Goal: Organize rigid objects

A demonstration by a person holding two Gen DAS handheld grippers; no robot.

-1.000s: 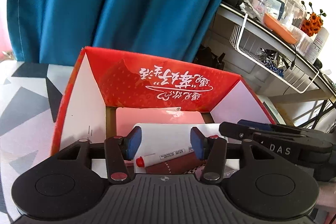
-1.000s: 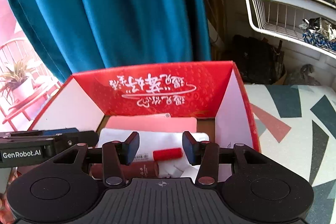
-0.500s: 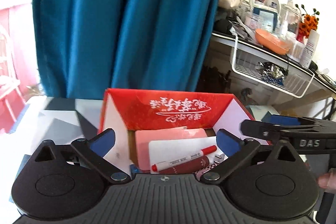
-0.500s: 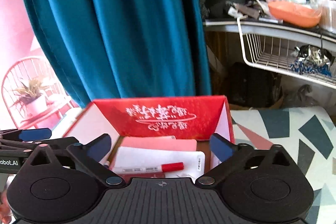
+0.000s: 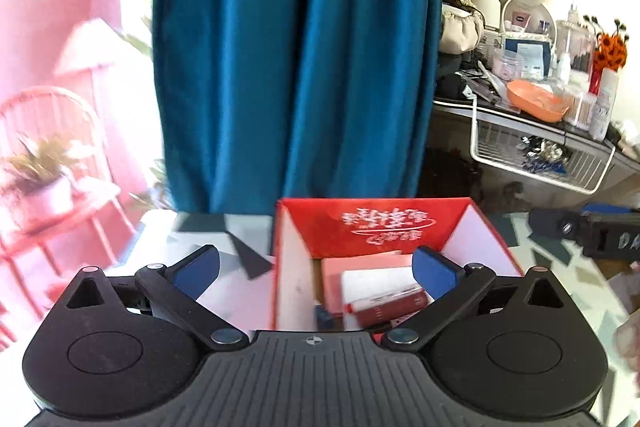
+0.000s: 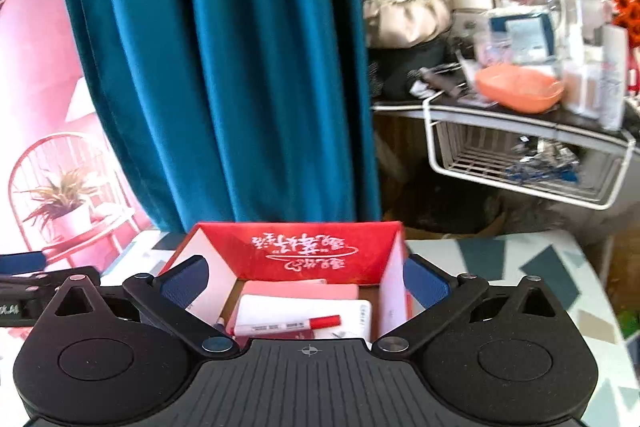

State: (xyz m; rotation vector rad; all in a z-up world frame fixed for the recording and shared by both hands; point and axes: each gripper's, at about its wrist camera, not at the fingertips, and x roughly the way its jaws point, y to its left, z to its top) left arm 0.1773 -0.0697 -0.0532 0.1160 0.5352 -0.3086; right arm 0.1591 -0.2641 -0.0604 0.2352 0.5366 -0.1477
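Note:
A red cardboard box (image 5: 376, 227) with white inner walls stands open on the patterned table; it also shows in the right wrist view (image 6: 304, 247). Inside lie a pink card (image 6: 300, 289), a white card (image 6: 280, 311), a white marker with a red cap (image 6: 286, 325) and a dark red booklet (image 5: 384, 311). My left gripper (image 5: 316, 269) is wide open and empty, raised back from the box. My right gripper (image 6: 304, 281) is wide open and empty, above the box's near side. The right gripper's body (image 5: 600, 233) shows at the right of the left wrist view.
A teal curtain (image 5: 296, 47) hangs behind the table. A cluttered shelf with an orange bowl (image 6: 518, 89) and a white wire basket (image 6: 520, 163) stands at the right. The table top (image 6: 520, 267) has grey and teal triangles. A pink chair with a plant (image 6: 64, 195) is at the left.
Both grippers have opened wide, letting go of the marker, and have pulled up and back from the box. The marker now lies on the cards in the box.

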